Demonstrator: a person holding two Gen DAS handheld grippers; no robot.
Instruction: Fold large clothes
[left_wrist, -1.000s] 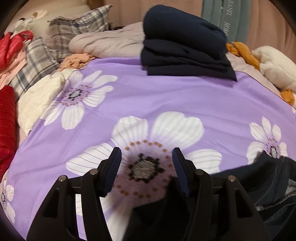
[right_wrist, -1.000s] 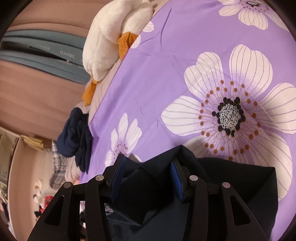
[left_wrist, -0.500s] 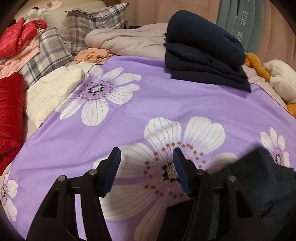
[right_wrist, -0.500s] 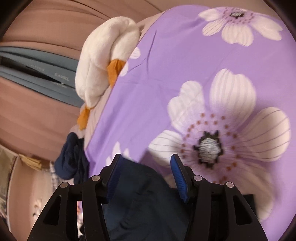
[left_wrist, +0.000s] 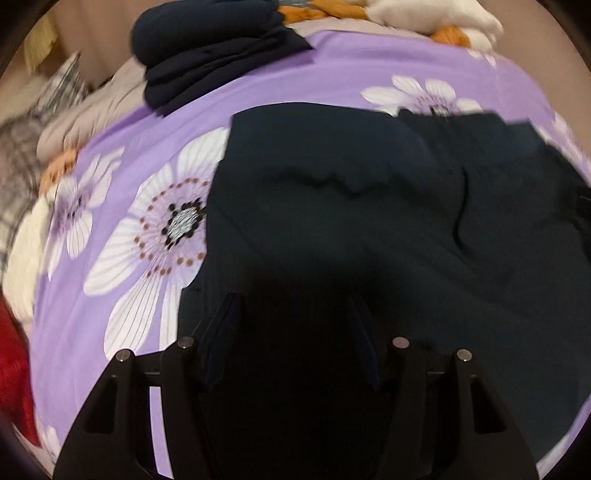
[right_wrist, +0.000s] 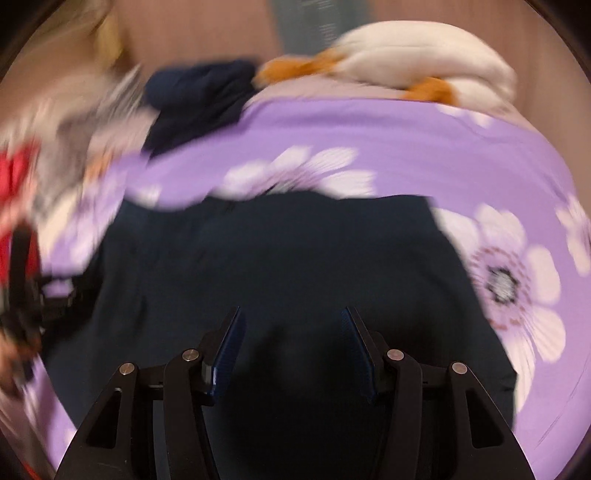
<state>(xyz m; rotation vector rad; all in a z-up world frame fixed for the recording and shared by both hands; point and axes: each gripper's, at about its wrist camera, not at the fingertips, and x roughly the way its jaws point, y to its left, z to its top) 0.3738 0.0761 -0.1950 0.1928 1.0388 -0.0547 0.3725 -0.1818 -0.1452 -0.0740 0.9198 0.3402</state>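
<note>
Left gripper (left_wrist: 291, 314): jaws spread wide, nothing between them; it hangs over the near-left part of the dark garment, and contact with the cloth cannot be told in the shadow.
Right gripper (right_wrist: 291, 325): jaws spread wide, blue pads showing, nothing clamped; it hangs over the near middle of the same garment.
Dark garment (left_wrist: 369, 206): a large navy-black piece spread mostly flat on the bed, with a wavy crease across its upper middle and a seam line running down its right part; in the right wrist view it fills the lower centre (right_wrist: 288, 258).
Bedspread (left_wrist: 122, 258): purple with big white flowers, covering the bed under the garment; one flower lies just left of the garment's edge, another shows at its far right corner.
Folded stack (left_wrist: 210, 48): dark navy clothes piled at the far edge of the bedspread, well apart from the spread garment.
White and orange plush (right_wrist: 417, 62): lying at the far side of the bed, to the right of the folded stack.
Left side of bed: a plaid pillow (left_wrist: 22, 147), a cream item (left_wrist: 22, 251) and a red item (left_wrist: 14, 369), all blurred.
Sharpness: the right wrist view is heavily smeared, so fine detail there is lost.
</note>
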